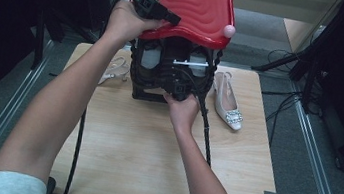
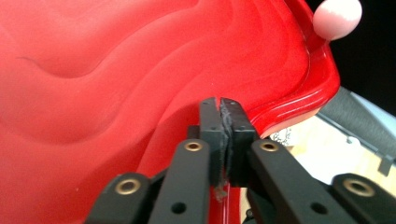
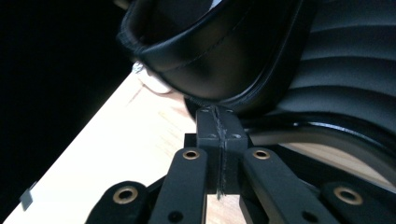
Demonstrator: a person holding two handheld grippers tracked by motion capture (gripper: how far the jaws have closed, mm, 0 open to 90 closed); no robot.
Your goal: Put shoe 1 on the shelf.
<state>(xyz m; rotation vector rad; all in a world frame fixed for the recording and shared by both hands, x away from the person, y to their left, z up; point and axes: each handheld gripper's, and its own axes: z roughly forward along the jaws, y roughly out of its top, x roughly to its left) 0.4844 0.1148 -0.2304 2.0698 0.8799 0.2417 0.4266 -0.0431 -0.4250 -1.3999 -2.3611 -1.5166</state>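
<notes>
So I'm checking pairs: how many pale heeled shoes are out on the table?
2. One shoe with a jewelled buckle lies right of the black box; a strappy shoe lies left of it, partly behind the left forearm. Others may be hidden behind the box.

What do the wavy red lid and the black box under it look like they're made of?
The wavy red lid looks like glossy moulded plastic or lacquer: smooth ripples with soft highlights. The black box looks like smooth leather or imitation leather, with a stitched seam along its padded rim.
</notes>
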